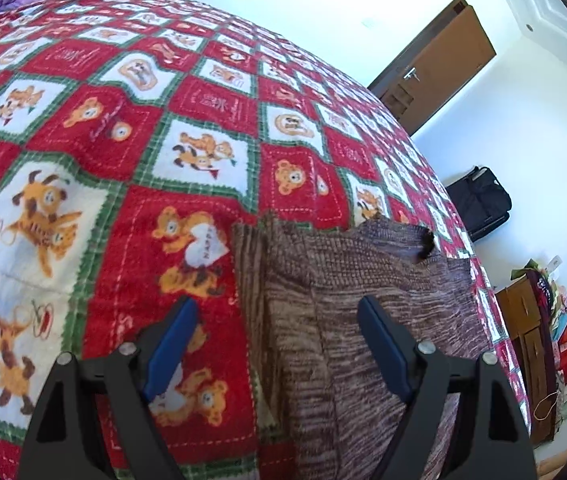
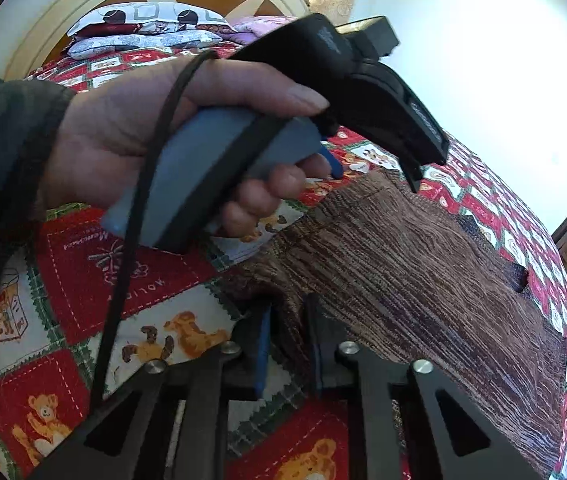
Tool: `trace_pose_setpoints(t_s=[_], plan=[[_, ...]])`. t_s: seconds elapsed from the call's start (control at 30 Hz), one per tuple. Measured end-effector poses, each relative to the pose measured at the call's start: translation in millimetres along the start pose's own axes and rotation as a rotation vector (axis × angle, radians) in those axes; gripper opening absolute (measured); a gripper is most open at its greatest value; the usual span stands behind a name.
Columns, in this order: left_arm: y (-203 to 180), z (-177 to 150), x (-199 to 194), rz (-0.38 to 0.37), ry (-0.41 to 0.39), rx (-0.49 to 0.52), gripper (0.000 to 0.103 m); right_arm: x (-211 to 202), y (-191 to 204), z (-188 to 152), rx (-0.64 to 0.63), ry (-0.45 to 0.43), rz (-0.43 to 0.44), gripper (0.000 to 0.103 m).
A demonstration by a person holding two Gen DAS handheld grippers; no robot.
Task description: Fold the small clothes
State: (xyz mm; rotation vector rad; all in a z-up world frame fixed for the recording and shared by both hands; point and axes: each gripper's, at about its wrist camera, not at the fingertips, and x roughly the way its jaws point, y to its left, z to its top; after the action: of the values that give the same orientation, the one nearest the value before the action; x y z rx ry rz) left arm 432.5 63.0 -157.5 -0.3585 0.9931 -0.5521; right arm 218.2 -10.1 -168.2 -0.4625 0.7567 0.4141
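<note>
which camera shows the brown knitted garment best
The right wrist view: the brown knitted garment spreads across the bedspread nearly whole, with the right gripper pinching its near edge. The left wrist view shows only one end, partly behind the open left gripper.

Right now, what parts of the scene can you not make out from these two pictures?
- Left wrist view: near end of the brown knit garment is cut off by the bottom edge.
- Right wrist view: left gripper fingertips are hidden behind its body and the left hand.
- Garment type: unclear.
</note>
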Motion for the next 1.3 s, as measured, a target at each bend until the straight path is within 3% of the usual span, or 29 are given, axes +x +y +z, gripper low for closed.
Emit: trace_pose_setpoints(t_s=[0.03, 0.1, 0.17, 0.27, 0.53, 1.3], plan=[[-0.8, 0.8, 1.0, 0.000, -0.002, 0.003, 0.082, -0.4, 2.8, -1.2, -0.002, -0.001, 0.001, 0.010], [0.3, 2.9, 3.9, -0.013, -0.003, -0.011, 0.065, -2.8, 1.7, -0.6, 0.005, -0.003, 0.011, 0.008], [4.4, 4.6, 11.0, -0.032, 0.023, -0.042, 0.027, -3.6, -3.1, -0.9, 0.017, -0.008, 0.017, 0.006], [8.2, 5.3, 12.5, -0.028, 0.015, -0.075, 0.014, -8.2, -10.3, -3.1, 0.033, -0.018, 0.023, 0.005], [-6.4, 13.4, -4.8, 0.005, -0.032, -0.064, 0.010, -27.8, -40.2, -12.6, 0.125, -0.050, 0.031, 0.004], [-82.5, 26.6, -8.4, -0.058, -0.103, 0.032, 0.009, -72.7, -133.5, -48.0, 0.421, -0.144, 0.038, 0.004]])
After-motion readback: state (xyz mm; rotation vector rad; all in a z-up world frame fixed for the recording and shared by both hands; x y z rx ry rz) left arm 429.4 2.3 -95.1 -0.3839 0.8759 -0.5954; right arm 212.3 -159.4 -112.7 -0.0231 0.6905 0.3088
